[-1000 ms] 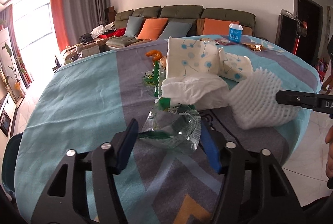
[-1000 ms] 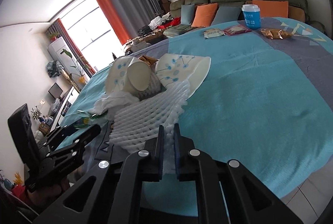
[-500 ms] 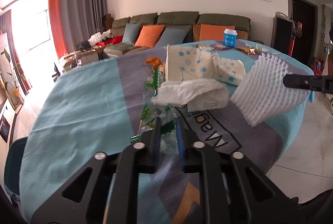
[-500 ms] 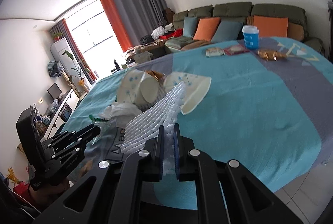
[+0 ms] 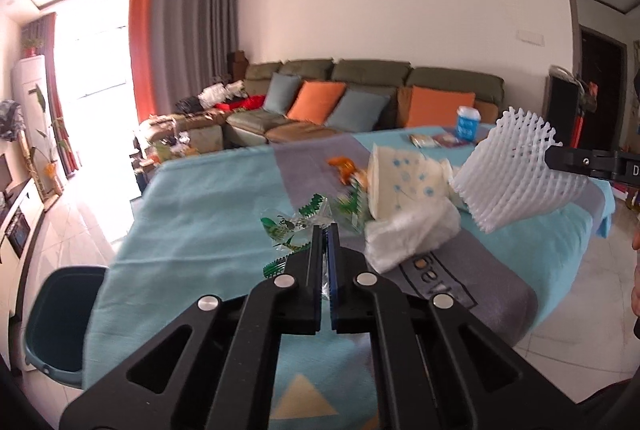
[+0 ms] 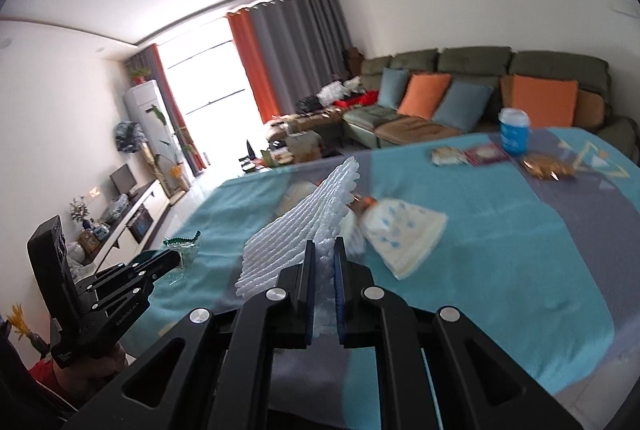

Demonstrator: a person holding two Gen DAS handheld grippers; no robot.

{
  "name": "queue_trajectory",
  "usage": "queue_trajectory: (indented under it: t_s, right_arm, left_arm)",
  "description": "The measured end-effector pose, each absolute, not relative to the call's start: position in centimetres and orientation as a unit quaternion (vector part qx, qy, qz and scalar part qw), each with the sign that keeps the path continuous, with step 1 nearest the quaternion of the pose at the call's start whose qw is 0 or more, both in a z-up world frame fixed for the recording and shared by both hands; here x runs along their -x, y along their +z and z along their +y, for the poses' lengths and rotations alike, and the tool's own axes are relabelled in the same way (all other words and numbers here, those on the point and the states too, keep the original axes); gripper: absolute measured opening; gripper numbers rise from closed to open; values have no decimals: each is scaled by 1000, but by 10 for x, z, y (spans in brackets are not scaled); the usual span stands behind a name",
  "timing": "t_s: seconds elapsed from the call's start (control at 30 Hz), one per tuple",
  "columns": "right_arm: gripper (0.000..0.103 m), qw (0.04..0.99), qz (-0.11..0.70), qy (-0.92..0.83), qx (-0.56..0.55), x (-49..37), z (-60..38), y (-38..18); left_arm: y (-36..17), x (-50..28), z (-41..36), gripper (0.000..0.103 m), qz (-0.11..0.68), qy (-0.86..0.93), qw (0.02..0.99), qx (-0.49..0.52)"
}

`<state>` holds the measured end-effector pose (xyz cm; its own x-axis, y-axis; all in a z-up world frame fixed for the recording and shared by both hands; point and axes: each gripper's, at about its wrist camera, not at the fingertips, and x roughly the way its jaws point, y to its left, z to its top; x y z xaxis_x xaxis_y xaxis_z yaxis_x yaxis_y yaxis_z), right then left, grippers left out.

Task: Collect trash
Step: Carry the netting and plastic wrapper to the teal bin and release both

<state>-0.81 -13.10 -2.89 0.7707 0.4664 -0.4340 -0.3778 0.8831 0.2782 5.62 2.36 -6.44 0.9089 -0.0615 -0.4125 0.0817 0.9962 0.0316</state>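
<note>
My left gripper [image 5: 325, 230] is shut on a clear plastic wrapper with green print [image 5: 294, 228], held up off the teal tablecloth [image 5: 192, 214]. From the right wrist view the same wrapper [image 6: 185, 252] hangs at the left gripper [image 6: 176, 255]. My right gripper [image 6: 323, 250] is shut on a white foam fruit net [image 6: 304, 226], lifted above the table. That net [image 5: 516, 174] shows at the right of the left wrist view. A crumpled white tissue [image 5: 412, 234] and dotted paper cups [image 5: 404, 182] lie on the cloth.
A dark teal bin [image 5: 60, 318] stands on the floor left of the table. At the table's far end are a blue cup [image 6: 514, 130], snack packets [image 6: 468, 155] and a gold wrapper [image 6: 546, 166]. A sofa with cushions [image 5: 360, 102] is behind.
The left gripper closed on the green-printed wrapper and lifted it off the cloth. The right gripper rose with the foam net, which now hangs clear of the table.
</note>
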Motion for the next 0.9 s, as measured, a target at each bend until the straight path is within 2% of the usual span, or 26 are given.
queue_trajectory:
  t_s: [0.5,0.9]
  right_arm:
    - [7,910,200,361,-33,-24,-16,7]
    - [7,867,191,459,19,-37,99,17]
  left_arm:
    - [-12,-12,115,3,141,92,986,-2]
    - [1,27,195,3,132,205,970,9]
